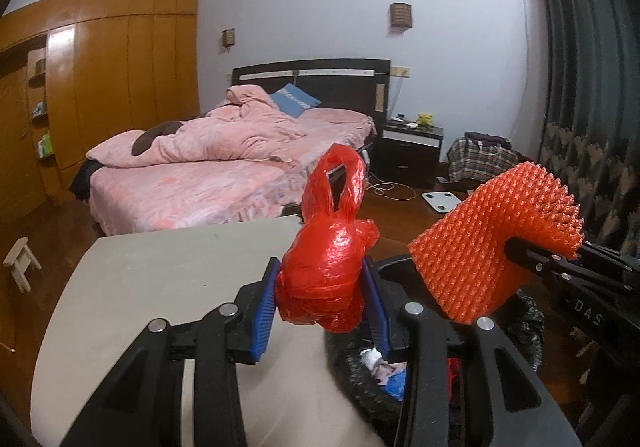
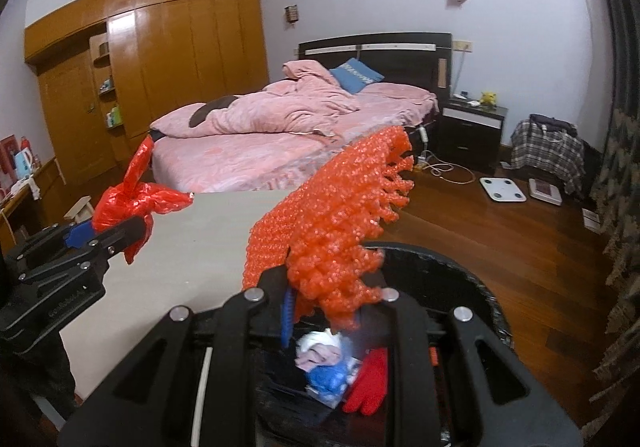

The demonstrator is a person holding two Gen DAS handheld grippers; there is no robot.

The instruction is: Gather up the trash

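My left gripper (image 1: 323, 299) is shut on a crumpled red plastic bag (image 1: 328, 279), held over the right edge of the grey table (image 1: 168, 287). It also shows in the right wrist view (image 2: 132, 203). My right gripper (image 2: 324, 307) is shut on an orange foam fruit net (image 2: 340, 223), held above the black trash bin (image 2: 472, 287). The net also shows in the left wrist view (image 1: 488, 243). The bin holds a red glove (image 2: 370, 383), blue plastic (image 2: 328, 379) and white paper scraps (image 2: 316, 347).
A bed with pink bedding (image 1: 224, 163) stands behind the table. A wooden wardrobe (image 1: 100, 87) lines the left wall. A dark nightstand (image 2: 472, 127), a white scale (image 2: 502, 189), cables and a plaid bag (image 2: 548, 151) sit on the wooden floor at right.
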